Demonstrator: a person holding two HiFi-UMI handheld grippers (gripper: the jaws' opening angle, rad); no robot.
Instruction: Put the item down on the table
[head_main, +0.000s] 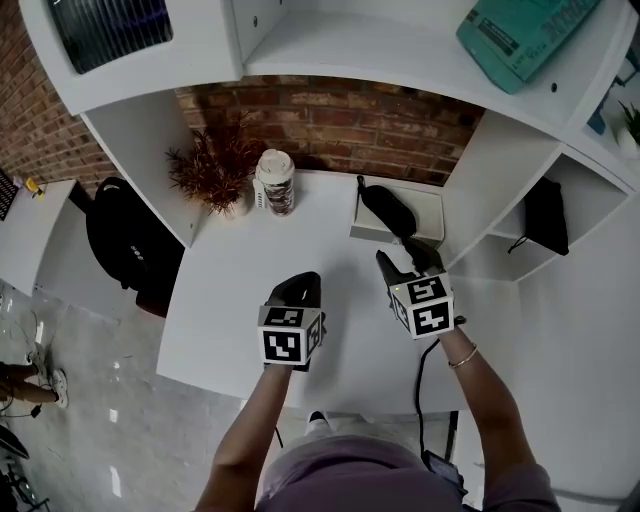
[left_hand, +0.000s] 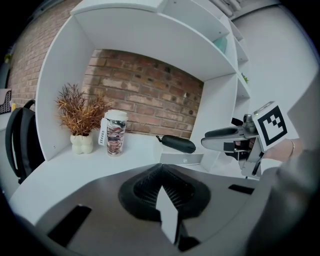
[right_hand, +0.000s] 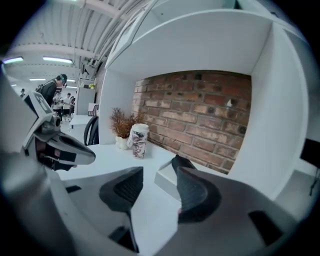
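A black oblong case (head_main: 388, 208) lies on top of a flat white box (head_main: 425, 205) at the back right of the white desk (head_main: 230, 310). My right gripper (head_main: 405, 262) hovers just in front of that box, open, with nothing between its pads. In the right gripper view the case (right_hand: 181, 162) and box (right_hand: 167, 179) show beyond the parted pads (right_hand: 130, 187). My left gripper (head_main: 300, 285) hangs over the desk's middle, shut and empty, its ribbed pads (left_hand: 150, 187) pressed together. In the left gripper view the case (left_hand: 176, 143) lies apart from the right gripper (left_hand: 225, 132).
A paper coffee cup (head_main: 275, 182) and a dried plant in a white pot (head_main: 215, 170) stand at the back left by the brick wall. A black backpack (head_main: 125, 245) hangs left of the desk. A black bag (head_main: 547, 215) fills the right cubby; a teal box (head_main: 520, 35) lies on the top shelf.
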